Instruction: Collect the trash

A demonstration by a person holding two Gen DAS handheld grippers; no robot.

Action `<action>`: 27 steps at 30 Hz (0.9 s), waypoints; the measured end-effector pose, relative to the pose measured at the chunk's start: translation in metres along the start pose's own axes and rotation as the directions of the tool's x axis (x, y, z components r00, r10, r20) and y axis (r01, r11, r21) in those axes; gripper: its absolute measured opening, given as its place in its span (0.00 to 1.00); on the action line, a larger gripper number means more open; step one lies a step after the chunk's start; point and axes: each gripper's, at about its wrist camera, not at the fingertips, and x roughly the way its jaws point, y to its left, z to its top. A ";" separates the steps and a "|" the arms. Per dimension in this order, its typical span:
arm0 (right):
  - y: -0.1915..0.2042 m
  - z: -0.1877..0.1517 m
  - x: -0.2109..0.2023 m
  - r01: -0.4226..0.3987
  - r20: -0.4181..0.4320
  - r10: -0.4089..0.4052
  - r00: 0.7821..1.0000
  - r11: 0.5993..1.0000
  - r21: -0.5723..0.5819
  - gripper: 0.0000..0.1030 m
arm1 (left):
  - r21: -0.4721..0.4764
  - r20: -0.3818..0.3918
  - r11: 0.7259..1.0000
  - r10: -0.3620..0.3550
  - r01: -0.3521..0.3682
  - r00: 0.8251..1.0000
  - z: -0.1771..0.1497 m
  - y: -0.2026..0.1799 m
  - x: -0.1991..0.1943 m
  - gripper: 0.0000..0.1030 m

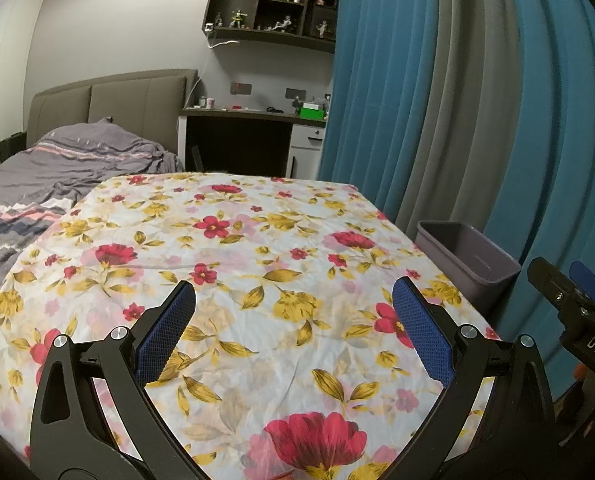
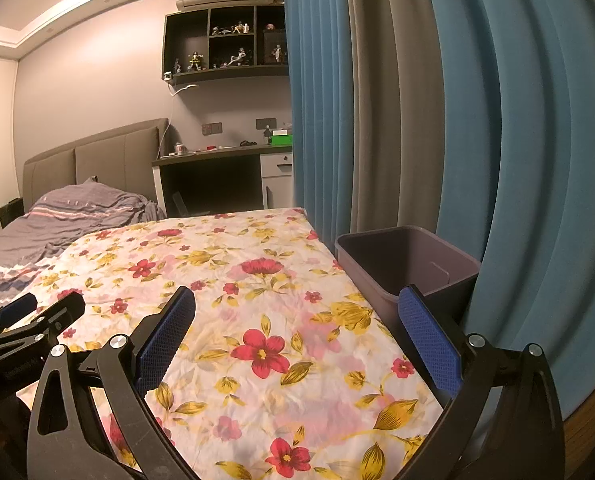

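Although trash is to be collected, none can be made out on the floral cloth (image 1: 233, 248) in either view; whether any lies out of frame cannot be told. The thing of the task that does show is the bin (image 2: 409, 264), a grey open-topped tub set just beside the counter's (image 2: 385, 344) right edge, at about two o'clock from the right gripper (image 2: 297, 328) and three o'clock from the left gripper (image 1: 293, 312). It is probably placed low and close so that scraps can be dropped or swept over the edge into it. Its inside looks empty as far as can be seen.

Both grippers are held spread wide over the near part of the cloth, with nothing between the blue fingers (image 1: 169, 332), which suggests readiness to pick up rather than carrying. The right gripper is seen at four o'clock in the left view, near the bin, and the left gripper at nine o'clock in the right view.

Behind the counter at eleven o'clock lies a bed (image 1: 57, 168), at twelve a desk (image 2: 217, 156) under a shelf (image 2: 225, 40) of figurines, and at one to three o'clock a blue curtain (image 2: 517, 140).
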 end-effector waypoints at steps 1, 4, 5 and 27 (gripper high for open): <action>-0.001 0.000 0.000 0.001 0.000 -0.001 1.000 1.000 0.000 0.95 | 0.000 0.000 1.000 0.000 0.000 1.000 0.000 0.000 0.000 0.94; 0.000 0.000 -0.001 0.001 0.002 -0.001 1.000 1.000 0.000 0.95 | -0.002 0.000 1.000 0.001 -0.001 1.000 0.000 0.000 0.000 0.94; -0.001 0.000 -0.001 0.002 0.001 -0.002 1.000 1.000 0.000 0.95 | -0.001 0.000 1.000 0.002 -0.002 1.000 0.000 0.000 0.000 0.94; -0.003 0.001 0.000 -0.001 -0.001 0.001 1.000 1.000 0.003 0.95 | -0.001 0.000 1.000 0.000 0.000 1.000 -0.001 0.001 0.000 0.94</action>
